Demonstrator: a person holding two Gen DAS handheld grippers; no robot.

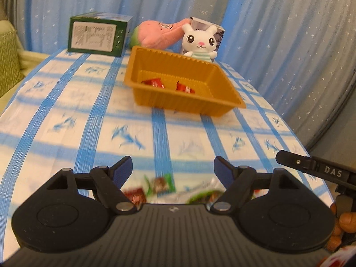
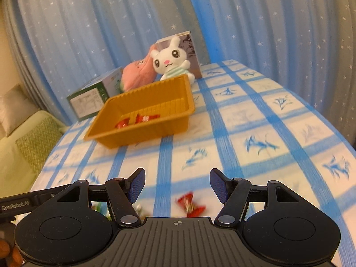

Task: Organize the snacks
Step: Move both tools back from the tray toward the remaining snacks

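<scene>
With both jaws wide and empty, drop the right gripper [image 2: 177,185] squarely over the red candy [image 2: 191,204] at 6 o'clock before closing, then carry it to the tray [image 2: 142,131] at 11 o'clock.

Left tongs [image 1: 173,171] and right tongs [image 2: 177,184] both gape, tilted downward, empty

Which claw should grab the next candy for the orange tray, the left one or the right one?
Probably the right claw. It is open, and one red candy lies alone just below its gap. The left claw is open too, but over a blurry pile of wrappers. The orange tray already holds red candies.
</scene>
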